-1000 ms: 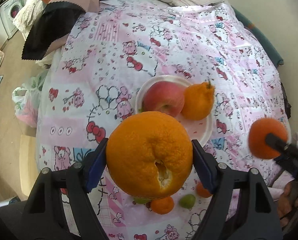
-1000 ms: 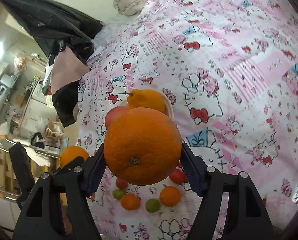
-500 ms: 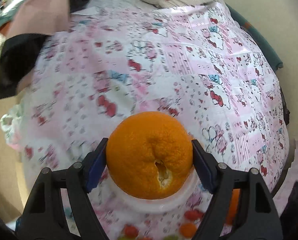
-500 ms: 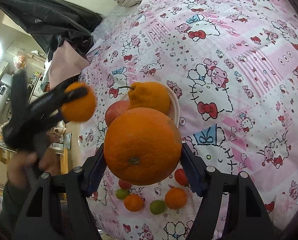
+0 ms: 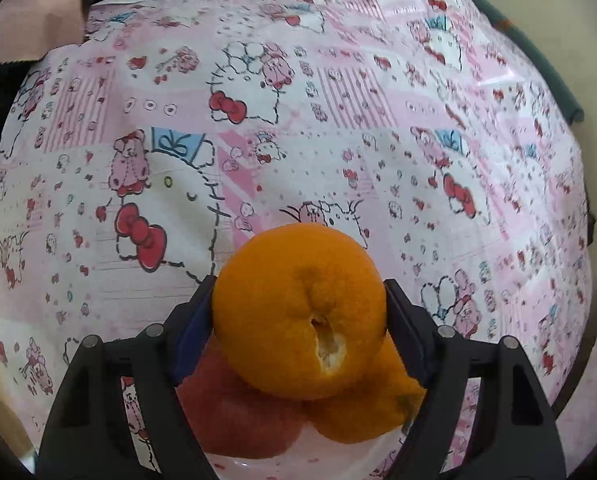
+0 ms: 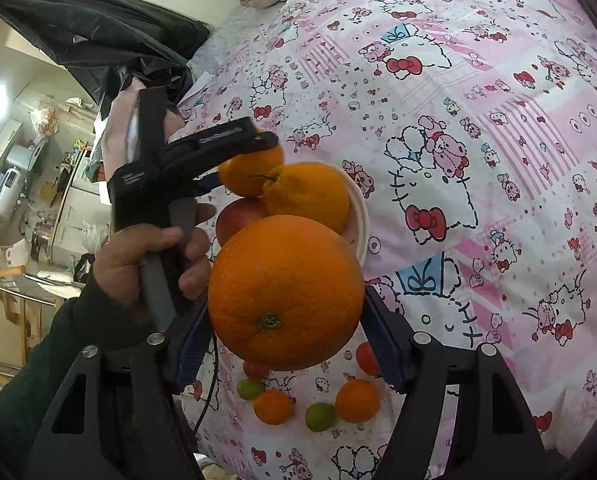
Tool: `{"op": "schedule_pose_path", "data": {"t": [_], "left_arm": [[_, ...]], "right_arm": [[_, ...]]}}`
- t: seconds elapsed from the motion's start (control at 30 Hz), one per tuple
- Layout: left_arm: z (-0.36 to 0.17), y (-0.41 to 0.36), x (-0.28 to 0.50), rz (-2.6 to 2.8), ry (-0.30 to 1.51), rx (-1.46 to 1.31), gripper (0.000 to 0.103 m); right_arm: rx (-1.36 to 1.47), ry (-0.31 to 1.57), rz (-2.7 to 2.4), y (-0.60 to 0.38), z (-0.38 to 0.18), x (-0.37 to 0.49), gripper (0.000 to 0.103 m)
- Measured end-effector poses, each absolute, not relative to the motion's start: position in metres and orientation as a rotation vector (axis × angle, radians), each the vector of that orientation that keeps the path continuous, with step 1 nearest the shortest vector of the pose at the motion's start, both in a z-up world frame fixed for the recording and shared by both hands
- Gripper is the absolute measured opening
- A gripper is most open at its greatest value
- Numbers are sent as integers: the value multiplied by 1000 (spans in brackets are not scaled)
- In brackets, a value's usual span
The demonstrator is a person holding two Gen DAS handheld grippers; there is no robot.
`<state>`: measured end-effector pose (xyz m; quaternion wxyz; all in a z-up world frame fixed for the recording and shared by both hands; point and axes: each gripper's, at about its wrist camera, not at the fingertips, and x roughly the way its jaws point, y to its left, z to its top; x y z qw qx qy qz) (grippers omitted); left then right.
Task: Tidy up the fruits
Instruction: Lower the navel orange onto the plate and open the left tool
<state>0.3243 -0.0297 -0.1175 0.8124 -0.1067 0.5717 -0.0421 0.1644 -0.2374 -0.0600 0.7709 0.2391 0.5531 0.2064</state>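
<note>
My left gripper (image 5: 298,316) is shut on a large orange (image 5: 300,312) and holds it just over the white plate (image 5: 258,468), above a red apple (image 5: 234,412) and a knobby orange (image 5: 362,408). In the right wrist view the left gripper (image 6: 254,152) and its orange (image 6: 246,172) hang over the plate (image 6: 360,216), which holds the apple (image 6: 238,220) and the knobby orange (image 6: 310,192). My right gripper (image 6: 286,312) is shut on another large orange (image 6: 286,292), held above the table in front of the plate.
Small fruits lie on the pink cartoon tablecloth (image 6: 478,100) in front of the plate: two small oranges (image 6: 356,400), two green limes (image 6: 320,416) and red ones (image 6: 368,358). Dark clothes (image 6: 98,40) lie at the table's far left edge.
My left gripper has carried its orange forward and down to just over the plate. My right gripper has kept its orange almost still.
</note>
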Motion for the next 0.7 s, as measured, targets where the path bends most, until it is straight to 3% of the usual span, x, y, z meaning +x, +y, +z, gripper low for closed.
{"op": "schedule_pose_path", "data": {"t": [0.7], "left_arm": [[-139, -36, 338, -69, 1388, -209, 84]], "right_arm": [[536, 1202, 433, -242, -59, 166, 73]]}}
